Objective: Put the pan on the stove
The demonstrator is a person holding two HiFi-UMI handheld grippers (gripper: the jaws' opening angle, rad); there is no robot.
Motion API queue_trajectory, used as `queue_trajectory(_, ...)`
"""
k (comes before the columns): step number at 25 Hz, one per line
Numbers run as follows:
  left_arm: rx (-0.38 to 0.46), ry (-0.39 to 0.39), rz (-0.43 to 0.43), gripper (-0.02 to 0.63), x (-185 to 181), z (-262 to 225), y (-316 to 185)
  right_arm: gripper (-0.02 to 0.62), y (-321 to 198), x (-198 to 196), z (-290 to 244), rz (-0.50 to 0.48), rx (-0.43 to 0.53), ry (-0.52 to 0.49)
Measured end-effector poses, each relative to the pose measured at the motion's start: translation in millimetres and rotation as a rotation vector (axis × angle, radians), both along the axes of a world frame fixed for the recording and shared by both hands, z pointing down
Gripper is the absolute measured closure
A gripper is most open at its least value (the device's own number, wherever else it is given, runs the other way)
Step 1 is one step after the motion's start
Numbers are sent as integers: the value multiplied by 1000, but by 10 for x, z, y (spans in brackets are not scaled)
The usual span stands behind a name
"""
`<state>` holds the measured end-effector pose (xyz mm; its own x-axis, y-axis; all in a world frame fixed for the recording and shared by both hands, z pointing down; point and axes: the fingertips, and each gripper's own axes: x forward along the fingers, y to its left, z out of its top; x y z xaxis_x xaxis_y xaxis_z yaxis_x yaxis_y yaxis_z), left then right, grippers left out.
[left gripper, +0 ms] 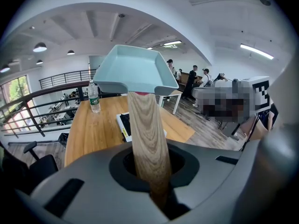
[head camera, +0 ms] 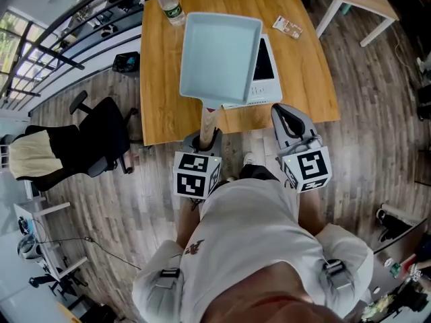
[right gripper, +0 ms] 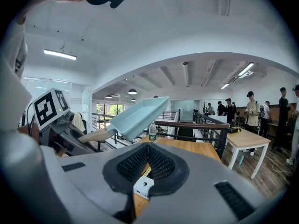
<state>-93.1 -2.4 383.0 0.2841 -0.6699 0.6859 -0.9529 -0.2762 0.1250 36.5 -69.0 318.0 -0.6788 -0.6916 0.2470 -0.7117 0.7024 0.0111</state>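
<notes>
Wooden table (head camera: pixel 161 79) bears one stove (head camera: pixel 267 79), one bottle (head camera: pixel 170 5); left gripper (head camera: pixel 208 138) holds one pan (head camera: pixel 219 56).

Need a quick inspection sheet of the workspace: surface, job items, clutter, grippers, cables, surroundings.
Surface: wooden table.
Job's things: pan held tilted in the air over the stove, not set down.
Clutter: bottle at the table's far left, packet at its far right.
Grippers: left gripper shut on the pan's handle; right gripper shut, empty.
Cables: thin cable on the floor, left.
Surroundings: office chair left of the table; people at far tables.
</notes>
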Motion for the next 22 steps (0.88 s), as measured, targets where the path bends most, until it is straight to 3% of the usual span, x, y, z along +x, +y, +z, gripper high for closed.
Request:
queue_trajectory(13, 15, -8, -40, 562, 182, -59, -469, 574, -494, 308, -109, -13, 26, -15)
queue_trajectory(22, -7, -3, -31, 561, 146, 46, -564, 574, -590, 194, -15, -25, 9, -11)
